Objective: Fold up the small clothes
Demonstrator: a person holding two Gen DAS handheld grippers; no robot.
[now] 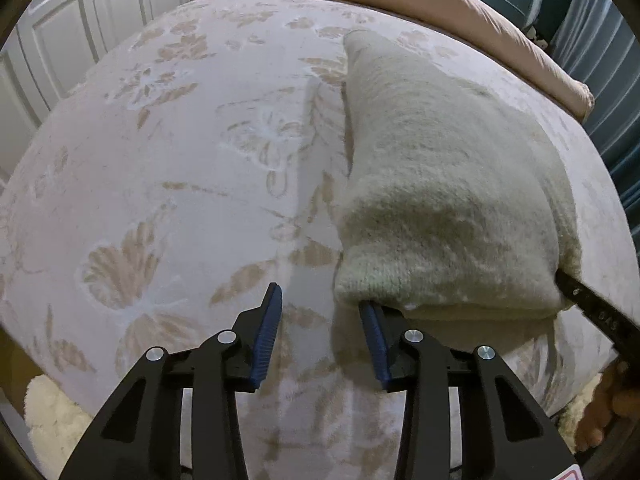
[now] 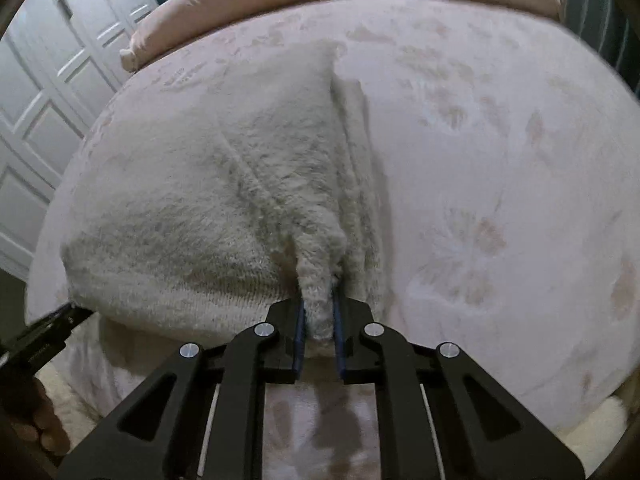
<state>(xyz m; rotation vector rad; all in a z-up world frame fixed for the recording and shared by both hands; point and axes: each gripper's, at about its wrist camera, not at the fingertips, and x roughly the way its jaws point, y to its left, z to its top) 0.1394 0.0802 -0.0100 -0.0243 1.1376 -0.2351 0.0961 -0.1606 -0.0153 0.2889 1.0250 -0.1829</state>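
Sweater (image 2: 192, 208) held over the bed (image 1: 140, 184).
Right tool (image 2: 319, 320) pinches its near edge, lower centre; left tool (image 1: 326, 312) gapes wide, one finger under the hem.

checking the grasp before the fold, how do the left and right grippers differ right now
The left gripper is open, one finger tucked under the knit garment's corner, the other over bare bedspread. The right gripper is shut, pinching a bunched edge. Both sit at the garment's near edge.

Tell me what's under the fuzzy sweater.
The sweater lies on the floral bedspread. The left gripper is open, one finger tucked under the near edge; the right gripper pinches a fold. Anything else beneath is covered.
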